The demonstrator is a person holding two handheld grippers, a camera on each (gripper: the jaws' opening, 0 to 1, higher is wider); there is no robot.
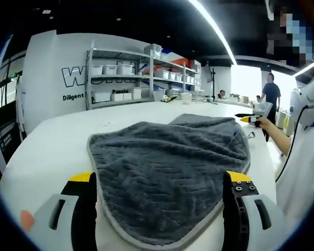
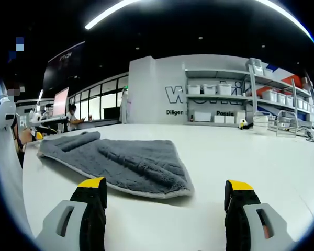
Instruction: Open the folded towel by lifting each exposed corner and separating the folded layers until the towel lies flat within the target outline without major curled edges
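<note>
Grey towel lies folded on the white table, between my spread-jawed left gripper. My right gripper is likewise released, beside it. Unfolding is not yet begun; next, I pinch an exposed corner.

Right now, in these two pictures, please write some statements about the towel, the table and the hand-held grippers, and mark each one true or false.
1. The towel is grey. True.
2. The towel lies on a white table. True.
3. The left hand-held gripper is shut on the towel. False: its jaws stand apart, with the towel's near corner between them.
4. The right hand-held gripper is open over bare table. True.
5. The towel lies fully flat. False: layers still overlap and bunch at its far side.
</note>
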